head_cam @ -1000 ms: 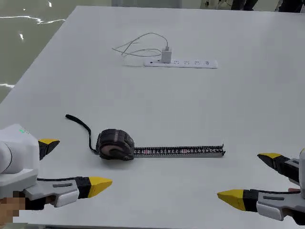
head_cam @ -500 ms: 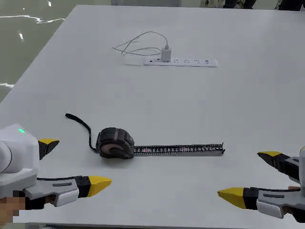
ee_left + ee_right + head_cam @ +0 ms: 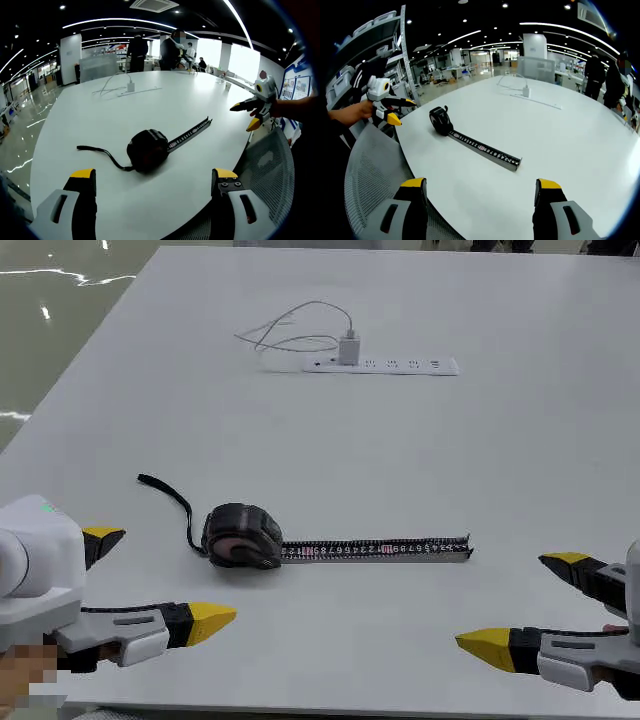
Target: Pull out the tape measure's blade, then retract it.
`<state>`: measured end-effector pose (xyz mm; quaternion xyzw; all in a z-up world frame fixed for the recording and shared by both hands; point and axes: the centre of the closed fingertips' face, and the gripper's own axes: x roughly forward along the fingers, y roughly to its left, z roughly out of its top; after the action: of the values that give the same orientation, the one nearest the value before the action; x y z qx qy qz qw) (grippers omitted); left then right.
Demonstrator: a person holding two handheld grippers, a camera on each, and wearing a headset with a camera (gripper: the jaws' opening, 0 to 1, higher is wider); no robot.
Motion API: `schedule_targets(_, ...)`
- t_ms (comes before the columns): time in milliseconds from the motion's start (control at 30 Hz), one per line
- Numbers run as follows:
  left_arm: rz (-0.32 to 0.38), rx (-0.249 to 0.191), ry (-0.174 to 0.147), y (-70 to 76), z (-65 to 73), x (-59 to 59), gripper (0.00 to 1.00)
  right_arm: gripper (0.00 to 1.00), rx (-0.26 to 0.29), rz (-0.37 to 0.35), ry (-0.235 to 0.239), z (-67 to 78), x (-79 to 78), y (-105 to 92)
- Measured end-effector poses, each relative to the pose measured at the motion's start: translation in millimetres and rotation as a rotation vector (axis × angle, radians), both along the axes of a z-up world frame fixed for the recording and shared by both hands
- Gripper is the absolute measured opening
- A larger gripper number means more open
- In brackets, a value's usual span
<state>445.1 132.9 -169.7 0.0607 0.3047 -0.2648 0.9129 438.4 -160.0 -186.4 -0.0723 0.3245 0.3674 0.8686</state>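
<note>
- One broad white table is filling most of the head view, with a glossy floor showing at 10 o'clock.
- Two hand-held grippers are hovering over the table's near edge. The left gripper is sitting at 8 o'clock, its yellow-tipped jaws spread wide apart and gripping nothing.
- Opposite it, the right gripper is sitting at 4 o'clock, its jaws likewise gaping wide and holding nothing. Both are staying well apart from the tape measure.
- Farther back, a white power strip is lying flat at 12 o'clock, with a white charger plugged into it and a thin white cable looping away toward 10 o'clock.
- Between the two grippers, the tape measure, a dark rounded case, is resting on the table just toward 7 o'clock from the picture's centre.
- Its blade is lying pulled out flat on the table, running from the case toward 3 o'clock.
- Its black wrist strap is trailing from the case toward 10 o'clock.
</note>
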Motion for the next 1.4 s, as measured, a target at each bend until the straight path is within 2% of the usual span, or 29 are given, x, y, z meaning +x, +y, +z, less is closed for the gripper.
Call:
schedule_targets(200,0.029,-0.006,0.001,-1.6,-0.3,2.8,0.93,0.88,0.003,0.002,0.001,-0.7,1.4,1.4)
schedule_targets(433,0.105,-0.029,-0.01,-0.8,0.6,11.2,0.92,0.87,0.004,0.012,0.005,-3.3,3.4,3.2)
schedule_targets(600,0.136,-0.042,0.001,-5.4,-2.8,15.6,0.91,0.87,0.003,0.018,0.009,-4.3,4.3,3.3)
schedule_targets(700,0.157,-0.047,-0.004,-8.6,-2.9,20.1,0.91,0.87,0.003,0.017,0.009,-4.9,5.7,2.7)
schedule_targets(1000,0.163,-0.03,-0.007,-24.0,-8.7,36.5,0.9,0.87,0.001,0.015,0.016,-8.0,8.4,1.1)
schedule_targets(1300,0.208,-0.015,-0.001,-28.3,-20.5,51.5,0.89,0.86,0.0,0.01,0.022,-10.1,11.5,-0.4)
schedule_targets(1400,0.224,-0.026,-0.002,-29.5,-22.5,56.6,0.89,0.86,0.004,0.01,0.024,-10.6,13.1,0.5)
